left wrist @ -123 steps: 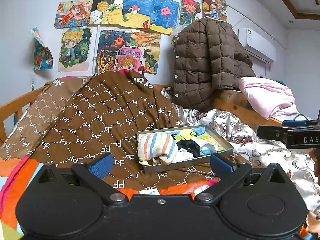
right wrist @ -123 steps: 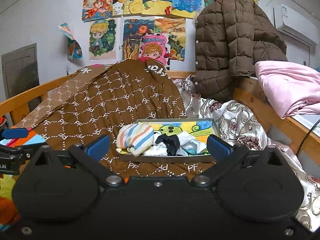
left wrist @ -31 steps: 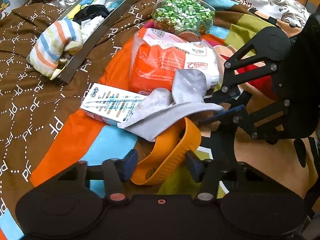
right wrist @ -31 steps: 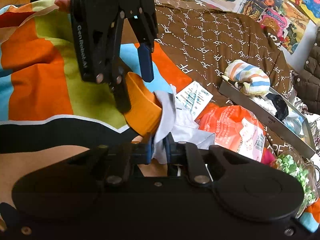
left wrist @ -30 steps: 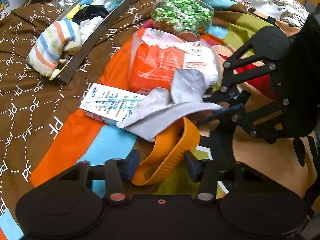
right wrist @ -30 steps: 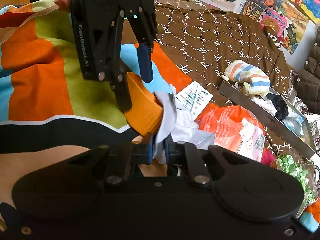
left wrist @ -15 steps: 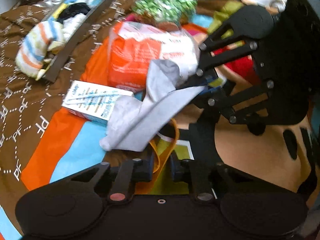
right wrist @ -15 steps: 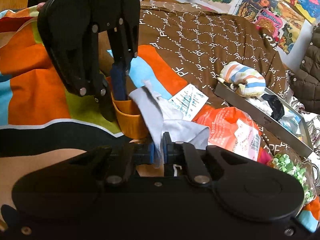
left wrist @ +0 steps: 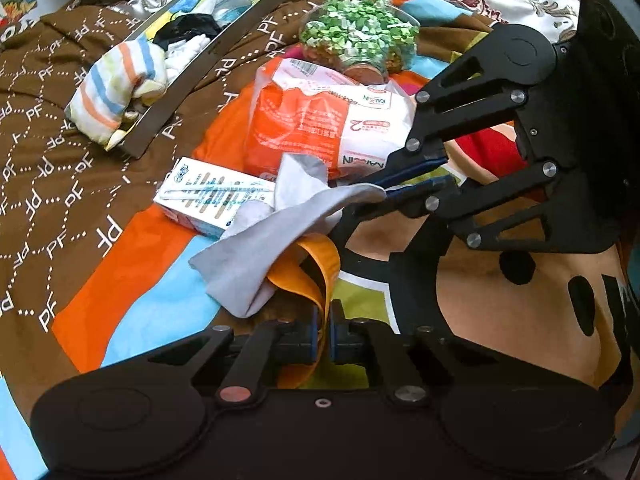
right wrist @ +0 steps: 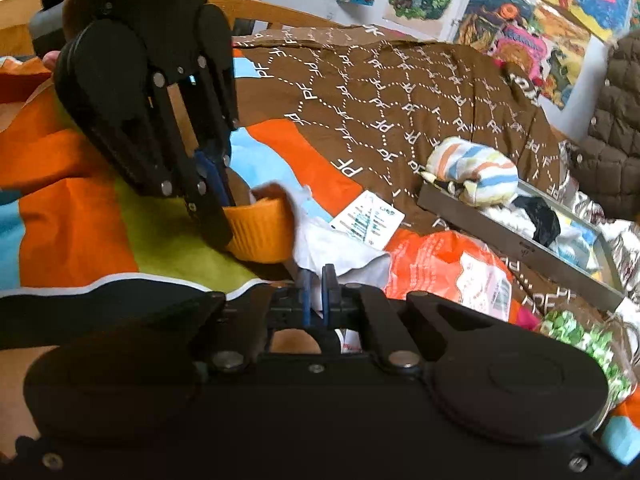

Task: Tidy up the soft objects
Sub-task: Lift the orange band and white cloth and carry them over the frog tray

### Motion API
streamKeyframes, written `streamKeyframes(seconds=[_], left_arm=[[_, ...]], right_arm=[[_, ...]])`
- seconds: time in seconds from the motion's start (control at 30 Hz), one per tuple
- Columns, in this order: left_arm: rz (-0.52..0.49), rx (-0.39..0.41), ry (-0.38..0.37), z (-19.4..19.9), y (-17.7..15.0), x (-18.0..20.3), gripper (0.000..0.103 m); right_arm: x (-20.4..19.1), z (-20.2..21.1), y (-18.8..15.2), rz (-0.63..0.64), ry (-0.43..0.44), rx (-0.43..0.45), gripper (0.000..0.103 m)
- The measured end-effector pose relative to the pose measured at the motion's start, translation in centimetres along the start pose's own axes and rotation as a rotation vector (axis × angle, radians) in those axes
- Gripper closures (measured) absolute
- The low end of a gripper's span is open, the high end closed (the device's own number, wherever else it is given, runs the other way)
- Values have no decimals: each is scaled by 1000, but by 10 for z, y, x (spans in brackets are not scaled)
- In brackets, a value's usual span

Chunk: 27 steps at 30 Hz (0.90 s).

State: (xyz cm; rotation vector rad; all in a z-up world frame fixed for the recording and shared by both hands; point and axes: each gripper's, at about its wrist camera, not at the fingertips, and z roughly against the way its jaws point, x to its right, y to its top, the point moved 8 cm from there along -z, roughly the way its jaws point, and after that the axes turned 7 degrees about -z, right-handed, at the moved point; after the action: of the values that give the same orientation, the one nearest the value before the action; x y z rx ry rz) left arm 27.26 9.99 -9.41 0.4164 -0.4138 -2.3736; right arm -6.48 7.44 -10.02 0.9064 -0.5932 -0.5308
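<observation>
My left gripper (left wrist: 324,316) is shut on the rim of a soft orange cup (left wrist: 312,272), which also shows in the right wrist view (right wrist: 260,232). My right gripper (right wrist: 318,280) is shut on a grey cloth (left wrist: 264,240) and holds it taut, one end inside the orange cup; the cloth also shows in the right wrist view (right wrist: 332,248). The right gripper appears in the left wrist view (left wrist: 404,188), the left gripper in the right wrist view (right wrist: 216,188). A metal tray (left wrist: 180,88) farther off holds a striped sock (left wrist: 116,84) and other small cloths.
On the bed lie an orange wipes pack (left wrist: 320,120), a white and blue box (left wrist: 212,196) and a clear jar of green pieces (left wrist: 356,40). A brown patterned blanket (left wrist: 48,140) covers the far side. A brown jacket (right wrist: 616,148) hangs at the back.
My left gripper closed on the orange cup's rim, squashing it flat. My right gripper pulled the grey cloth up and taut. Four seconds ago both grippers were open, facing the tray.
</observation>
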Motion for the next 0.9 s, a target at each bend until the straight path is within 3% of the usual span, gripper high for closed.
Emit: streamKeyframes(seconds=[0.37, 0.57, 0.9], left_arm=[[-130, -13, 76, -3, 1, 21, 99], [-173, -9, 139, 0, 6, 25, 100], [-130, 28, 288, 8, 22, 19, 101]], right_arm=[[-10, 0, 4, 27, -3, 40, 97], [-7, 0, 3, 25, -29, 66, 103], [15, 9, 15, 57, -244, 159, 103]])
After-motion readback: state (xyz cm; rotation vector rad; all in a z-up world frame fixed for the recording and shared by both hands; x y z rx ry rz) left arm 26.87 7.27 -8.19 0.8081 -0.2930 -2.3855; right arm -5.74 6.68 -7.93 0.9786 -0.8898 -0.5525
